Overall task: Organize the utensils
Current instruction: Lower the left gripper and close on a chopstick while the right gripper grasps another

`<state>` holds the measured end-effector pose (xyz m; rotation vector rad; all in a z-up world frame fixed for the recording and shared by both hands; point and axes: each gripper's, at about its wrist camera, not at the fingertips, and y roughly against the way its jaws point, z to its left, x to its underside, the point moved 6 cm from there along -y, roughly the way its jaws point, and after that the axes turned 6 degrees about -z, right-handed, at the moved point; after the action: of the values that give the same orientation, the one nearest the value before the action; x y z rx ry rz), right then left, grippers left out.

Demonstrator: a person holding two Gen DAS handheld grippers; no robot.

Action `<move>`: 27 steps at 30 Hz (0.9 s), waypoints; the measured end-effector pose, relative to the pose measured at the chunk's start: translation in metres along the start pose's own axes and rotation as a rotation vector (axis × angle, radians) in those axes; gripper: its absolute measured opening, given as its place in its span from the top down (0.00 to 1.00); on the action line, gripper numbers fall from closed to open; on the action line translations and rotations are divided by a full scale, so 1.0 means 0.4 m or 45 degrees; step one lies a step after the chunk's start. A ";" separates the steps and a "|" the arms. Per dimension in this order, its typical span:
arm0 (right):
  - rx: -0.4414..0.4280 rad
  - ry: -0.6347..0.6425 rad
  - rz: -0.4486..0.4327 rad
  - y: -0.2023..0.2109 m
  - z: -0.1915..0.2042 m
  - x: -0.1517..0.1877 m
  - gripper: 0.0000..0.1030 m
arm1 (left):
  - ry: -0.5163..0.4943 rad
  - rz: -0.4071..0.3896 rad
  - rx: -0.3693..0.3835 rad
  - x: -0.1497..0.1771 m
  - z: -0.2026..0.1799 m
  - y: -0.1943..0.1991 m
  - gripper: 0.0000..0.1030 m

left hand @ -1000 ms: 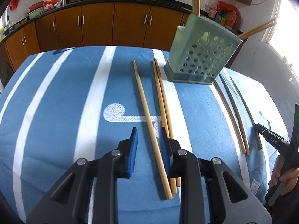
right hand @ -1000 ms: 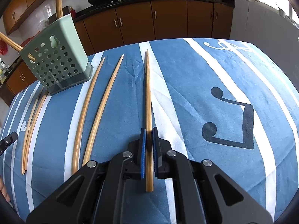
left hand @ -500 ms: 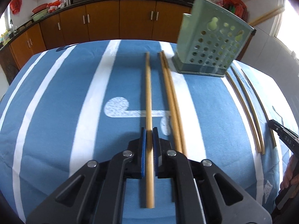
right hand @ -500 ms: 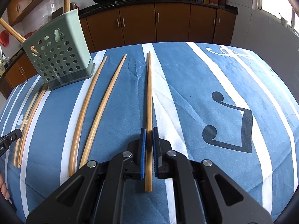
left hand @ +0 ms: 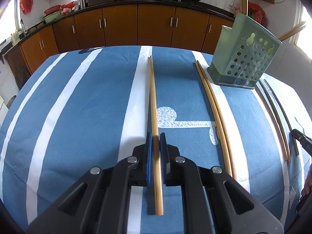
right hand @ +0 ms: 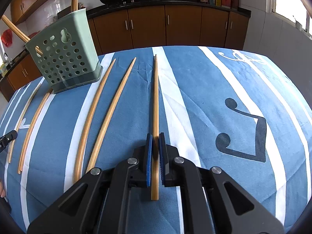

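Note:
My left gripper [left hand: 155,136] is shut on a long bamboo chopstick [left hand: 153,97] that points away over the blue striped tablecloth. My right gripper [right hand: 155,136] is shut on another bamboo chopstick [right hand: 155,97]. A green perforated utensil holder [left hand: 243,58] stands at the far right in the left wrist view and at the far left in the right wrist view [right hand: 64,58], with chopsticks sticking out of its top. A pair of chopsticks [left hand: 214,109] lies left of the holder. Two curved-looking chopsticks [right hand: 101,107] lie between the holder and my right gripper.
More thin chopsticks [left hand: 273,113] lie right of the holder in the left wrist view. The other gripper's tip [left hand: 302,142] shows at the right edge. Brown kitchen cabinets [left hand: 136,29] and a counter with woks stand behind the table.
My left gripper closed on the chopstick it straddled and has carried it left, away from the pair. My right gripper has stayed shut on its chopstick, barely moving.

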<state>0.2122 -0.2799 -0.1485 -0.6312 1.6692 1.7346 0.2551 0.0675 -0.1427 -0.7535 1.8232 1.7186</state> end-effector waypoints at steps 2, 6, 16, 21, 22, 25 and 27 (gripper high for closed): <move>0.000 0.001 0.000 -0.001 -0.001 -0.001 0.92 | 0.009 -0.001 0.007 0.001 0.001 0.000 0.90; -0.006 -0.005 0.000 -0.002 -0.002 -0.002 0.92 | 0.020 -0.001 0.017 0.001 0.004 0.001 0.90; -0.006 -0.005 0.000 -0.001 -0.001 -0.001 0.92 | 0.026 -0.001 0.023 0.001 0.006 0.001 0.90; -0.007 -0.006 0.000 -0.001 -0.001 -0.001 0.92 | 0.031 -0.001 0.029 0.001 0.008 0.001 0.90; -0.007 -0.006 0.000 -0.001 -0.001 -0.001 0.92 | 0.032 -0.001 0.030 0.001 0.008 0.001 0.90; -0.007 -0.006 0.000 -0.001 -0.001 -0.002 0.92 | 0.031 -0.001 0.030 0.000 0.009 0.001 0.90; -0.007 -0.007 0.000 0.000 -0.001 -0.001 0.92 | 0.026 0.000 0.025 0.001 0.009 0.002 0.90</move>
<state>0.2125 -0.2804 -0.1483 -0.6285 1.6612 1.7399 0.2543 0.0711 -0.1428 -0.7655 1.8509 1.6961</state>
